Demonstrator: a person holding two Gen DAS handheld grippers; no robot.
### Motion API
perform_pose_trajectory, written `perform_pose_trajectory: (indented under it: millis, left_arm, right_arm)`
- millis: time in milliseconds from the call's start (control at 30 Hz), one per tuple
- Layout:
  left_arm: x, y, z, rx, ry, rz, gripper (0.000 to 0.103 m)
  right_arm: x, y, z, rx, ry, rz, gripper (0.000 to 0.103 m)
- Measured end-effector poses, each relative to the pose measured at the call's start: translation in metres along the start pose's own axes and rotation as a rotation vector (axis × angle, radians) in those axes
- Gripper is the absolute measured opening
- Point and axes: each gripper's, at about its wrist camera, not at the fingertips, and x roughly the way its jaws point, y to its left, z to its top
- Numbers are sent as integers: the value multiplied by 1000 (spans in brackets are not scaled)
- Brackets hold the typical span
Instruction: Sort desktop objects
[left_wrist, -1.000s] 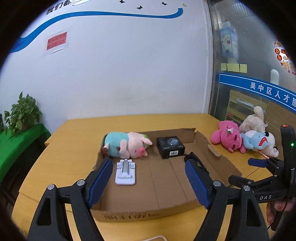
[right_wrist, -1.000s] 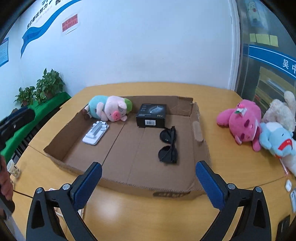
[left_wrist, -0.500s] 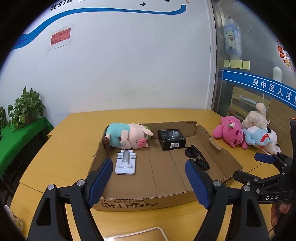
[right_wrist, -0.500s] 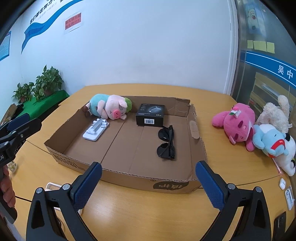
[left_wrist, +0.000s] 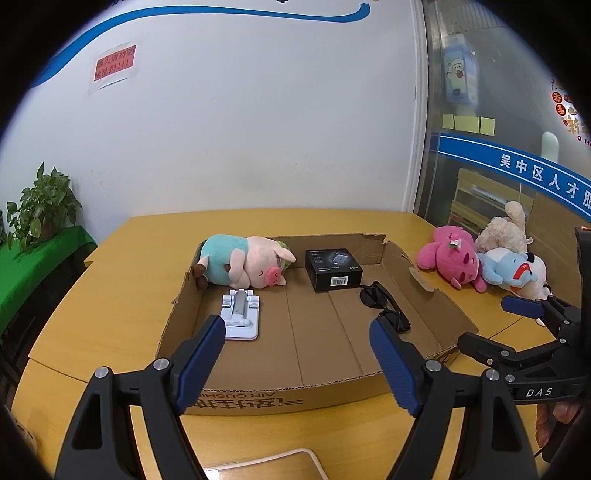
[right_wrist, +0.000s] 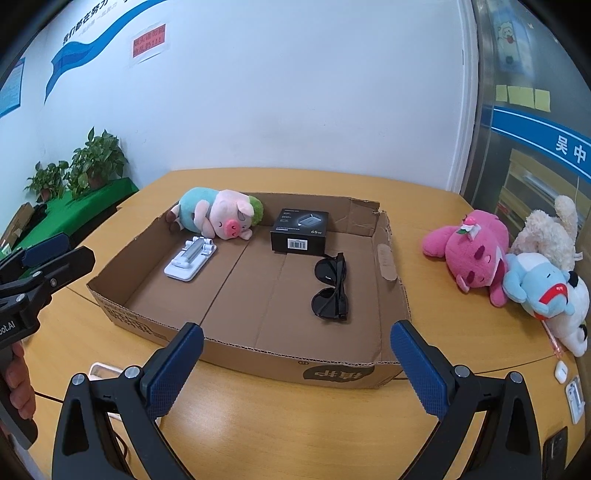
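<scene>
Sunglasses lie whole inside the cardboard box in the right view; the left gripper's finger hides one lens. Right gripper and left both gape, empty. White items at table edge, possibly earbuds.

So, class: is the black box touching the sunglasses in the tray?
Cannot tell. In the right wrist view the sunglasses meet the black box's front corner; no gap shows.

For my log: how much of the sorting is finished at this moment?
Done: pig, stand, charger box and sunglasses lie in the tray. In hand: nothing; both hand-held grippers are open. Left: three plush toys on the table.
</scene>
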Motion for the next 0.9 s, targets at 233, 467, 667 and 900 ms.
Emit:
perform_pose_trajectory:
  millis: [233, 467, 667, 900]
  left_arm:
    - [2, 1, 1, -1, 3, -11, 81]
    - [6, 35, -30, -68, 102, -23, 81]
    - [10, 84, -78, -149, 246, 44, 81]
    - [21, 113, -129, -211, 430, 69, 80]
  right_arm:
    - [1, 7, 2, -9, -8, 10, 103]
    - [24, 28, -19, -96, 98, 184, 103]
    - [65, 81, -70, -184, 265, 373, 102]
    - [103, 117, -97, -194, 360, 425, 94]
